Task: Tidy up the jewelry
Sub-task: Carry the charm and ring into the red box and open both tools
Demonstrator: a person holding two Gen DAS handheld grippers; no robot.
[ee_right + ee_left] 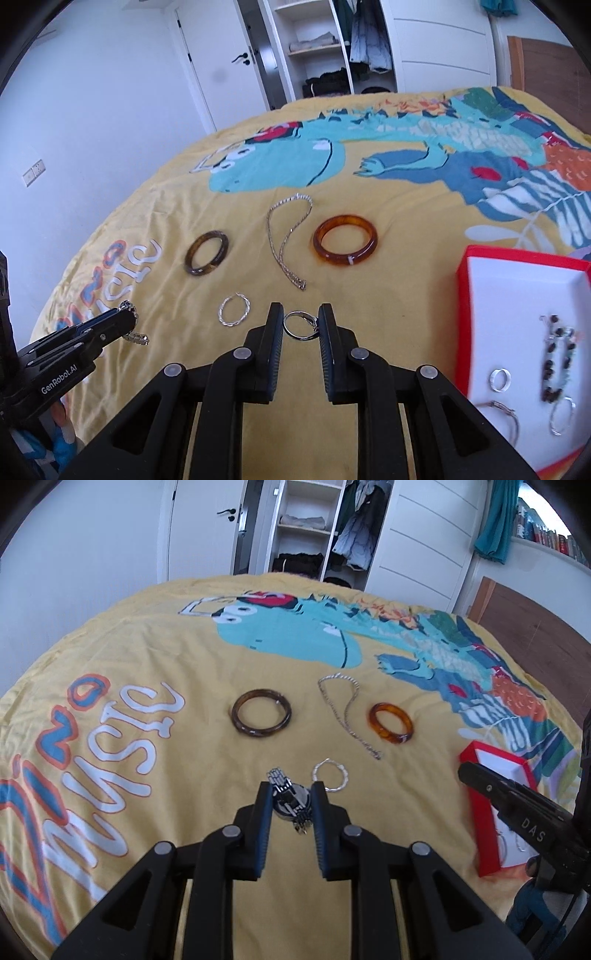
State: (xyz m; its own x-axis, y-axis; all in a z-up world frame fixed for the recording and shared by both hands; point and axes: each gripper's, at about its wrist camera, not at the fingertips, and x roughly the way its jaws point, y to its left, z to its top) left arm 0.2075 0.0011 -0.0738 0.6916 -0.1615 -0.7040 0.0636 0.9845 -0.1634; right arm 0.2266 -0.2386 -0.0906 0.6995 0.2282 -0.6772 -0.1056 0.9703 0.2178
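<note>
left claw (291, 797) pinches watch (291, 804) | right claw (301, 324) clamps ring (300, 325) | both probably bound for box (461, 295)

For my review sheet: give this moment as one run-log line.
left gripper: shut on watch | right gripper: around silver ring, contact unclear | red box: holds jewelry | on bedspread: two bangles, chain, hoop
</note>
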